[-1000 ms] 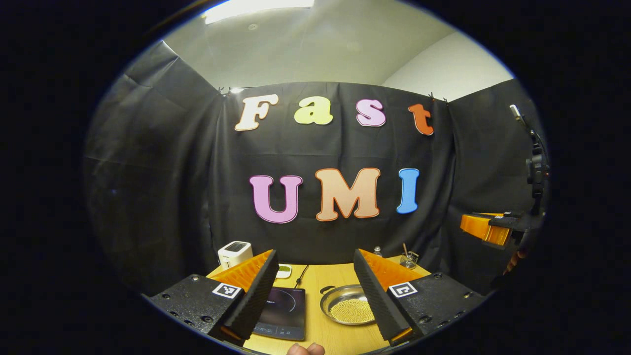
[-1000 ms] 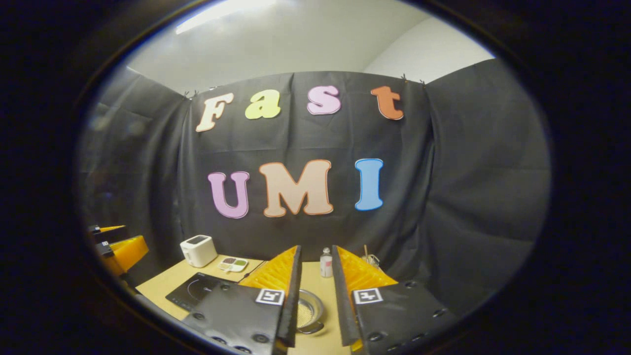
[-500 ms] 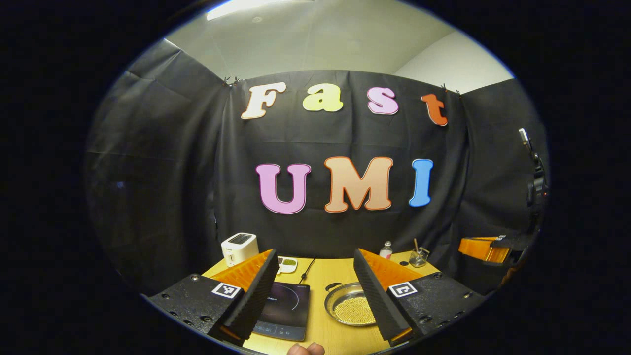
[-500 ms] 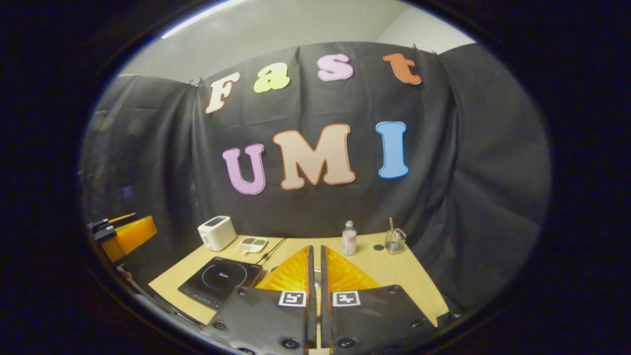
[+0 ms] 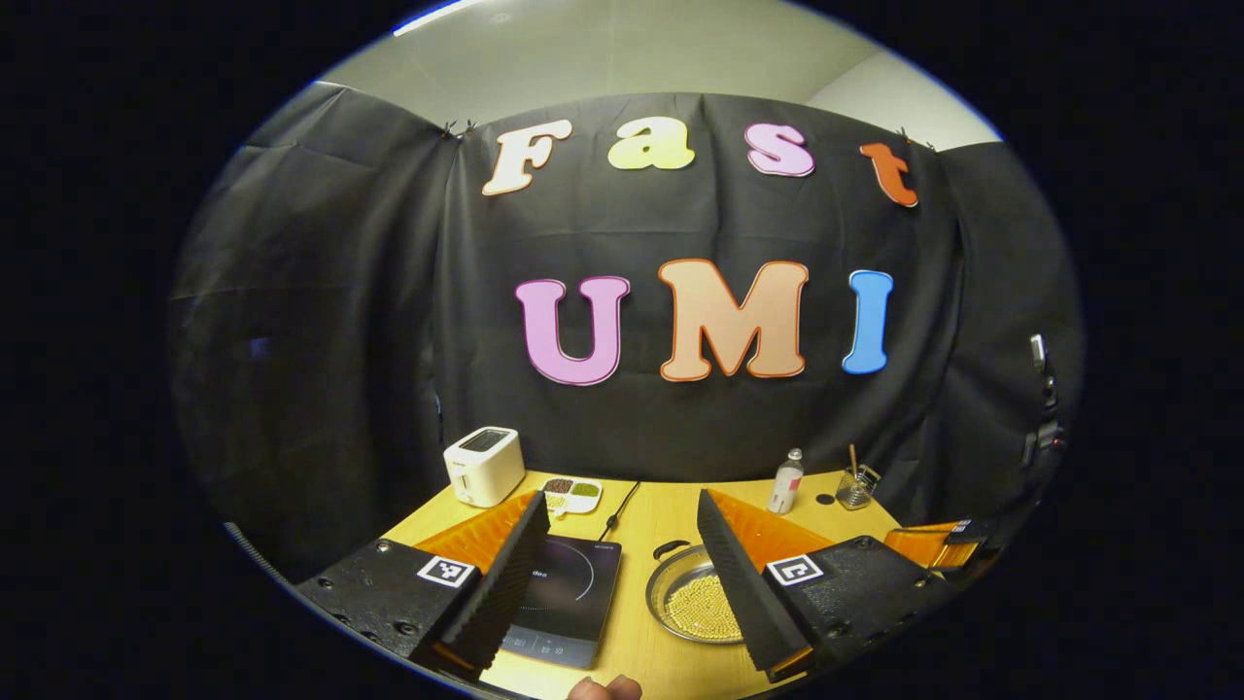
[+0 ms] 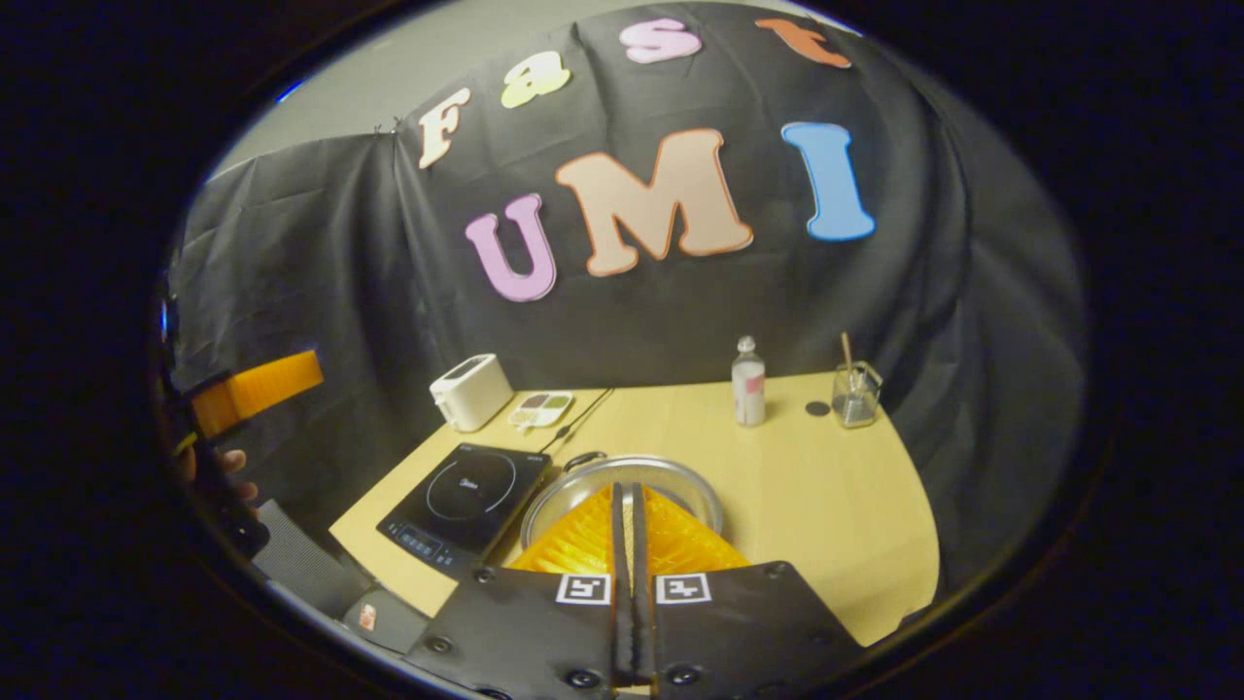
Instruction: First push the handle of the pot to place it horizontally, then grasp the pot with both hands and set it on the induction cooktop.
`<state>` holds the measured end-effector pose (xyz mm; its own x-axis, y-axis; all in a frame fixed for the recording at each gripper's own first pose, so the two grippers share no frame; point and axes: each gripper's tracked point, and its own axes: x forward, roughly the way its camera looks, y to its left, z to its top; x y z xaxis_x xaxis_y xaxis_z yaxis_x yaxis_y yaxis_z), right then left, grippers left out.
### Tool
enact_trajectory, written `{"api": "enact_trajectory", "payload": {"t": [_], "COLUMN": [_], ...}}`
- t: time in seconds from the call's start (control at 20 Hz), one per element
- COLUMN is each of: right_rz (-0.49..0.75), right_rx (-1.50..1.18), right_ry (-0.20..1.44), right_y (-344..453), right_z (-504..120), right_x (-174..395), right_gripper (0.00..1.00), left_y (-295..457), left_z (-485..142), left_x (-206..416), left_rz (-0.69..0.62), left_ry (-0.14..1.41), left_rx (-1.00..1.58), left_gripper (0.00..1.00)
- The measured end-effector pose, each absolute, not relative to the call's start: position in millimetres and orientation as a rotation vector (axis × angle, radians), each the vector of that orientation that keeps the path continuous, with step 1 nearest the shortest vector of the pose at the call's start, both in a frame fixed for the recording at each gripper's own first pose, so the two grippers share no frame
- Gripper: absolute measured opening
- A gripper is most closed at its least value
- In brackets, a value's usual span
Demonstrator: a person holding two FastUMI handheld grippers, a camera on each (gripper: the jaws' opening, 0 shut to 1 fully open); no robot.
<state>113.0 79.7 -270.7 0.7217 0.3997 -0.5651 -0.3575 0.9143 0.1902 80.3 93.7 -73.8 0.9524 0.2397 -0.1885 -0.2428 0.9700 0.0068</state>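
Left gripper view first, reading left to right: a white toaster [image 5: 483, 466] sits at the far left corner of the wooden table [image 5: 661, 501], then a small divided dish [image 5: 572, 494] with dark and green stuff in it just beside it. Closer to me is the black induction cooktop [image 5: 569, 598], lying flat with its cord running back toward the wall. My left gripper [image 5: 622, 559] is spread wide, nothing between the fingers, hanging above the near edge of the table. Through the gap I see the pot [image 5: 695, 603], a shallow steel one with yellowish beads inside, sitting on the table just right of the cooktop, not on it. Its little loop handle [image 5: 669, 550] pokes out at the back-left rim. Further back on the right there's a small bottle [image 5: 786, 481] and a glass jar [image 5: 855, 486] with a stick in it. At the far right edge I catch the orange of the right gripper [image 5: 933, 546].

Right gripper view: far left shows the left gripper's orange finger [image 6: 258, 389] with a hand [image 6: 219, 467] under it. Then toaster [image 6: 470, 391], dish [image 6: 541, 408], cooktop [image 6: 466, 506]. The right gripper [image 6: 632, 506] has its fingers pressed together on nothing, tips hanging right over the pot [image 6: 622, 478], partly hiding it. I can't tell if they touch the rim. Bottle [image 6: 747, 381] and jar [image 6: 855, 394] stand well apart from the pot, back right.
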Motion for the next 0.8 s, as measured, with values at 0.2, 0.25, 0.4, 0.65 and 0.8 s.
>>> {"api": "enact_trajectory", "payload": {"t": [0.2,0.25,0.4,0.65,0.8], "right_rz": [0.48,0.493,0.521,0.531,0.542], "right_rx": [0.074,0.074,0.074,0.077,0.079], "right_ry": [0.751,0.782,0.871,1.055,1.15], "right_y": [78,80,86,94,99], "right_z": [-313,-322,-350,-399,-422], "right_x": [110,109,103,78,59], "right_gripper": [0.03,0.0,0.03,0.03,0.03], "left_y": [91,90,91,111,117], "left_z": [-87,-91,-99,-112,-119], "left_x": [83,84,94,104,106], "left_rz": [0.273,0.27,0.247,0.23,0.217], "left_ry": [0.236,0.248,0.261,0.301,0.315], "left_rx": [-0.003,-0.003,-0.015,-0.047,-0.064], "left_gripper": [0.94,0.92,0.94,0.94,0.94]}}
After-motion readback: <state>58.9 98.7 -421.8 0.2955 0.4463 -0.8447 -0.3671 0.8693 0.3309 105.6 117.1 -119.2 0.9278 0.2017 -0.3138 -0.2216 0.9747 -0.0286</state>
